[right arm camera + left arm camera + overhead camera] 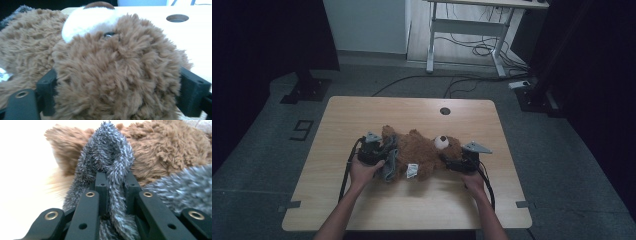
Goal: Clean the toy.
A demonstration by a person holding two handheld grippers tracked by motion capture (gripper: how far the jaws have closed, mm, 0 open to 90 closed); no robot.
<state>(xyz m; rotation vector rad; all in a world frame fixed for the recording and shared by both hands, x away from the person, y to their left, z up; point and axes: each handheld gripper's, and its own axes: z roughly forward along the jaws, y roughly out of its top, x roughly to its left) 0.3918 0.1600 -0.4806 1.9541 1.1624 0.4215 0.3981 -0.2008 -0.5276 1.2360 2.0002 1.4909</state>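
Note:
A brown teddy bear (422, 152) lies on its back across the middle of the wooden table (412, 205), head toward the right. A grey furry cloth (388, 162) is draped at its leg end on the left. My left gripper (379, 152) is shut on a fold of that grey cloth (110, 157), which rises in a loop from between the jaws of the left gripper (116, 180), with brown fur (160, 147) behind it. My right gripper (452, 161) straddles the bear's head (117, 70). Its jaws stand wide on either side, and the right gripper (116, 92) is open.
A white tag (412, 170) sticks out of the bear's belly. A round cable hole (445, 110) sits near the table's far edge. Beyond the table stand a white desk frame (467, 30) and loose floor cables (482, 50). Bare tabletop lies in front of my hands.

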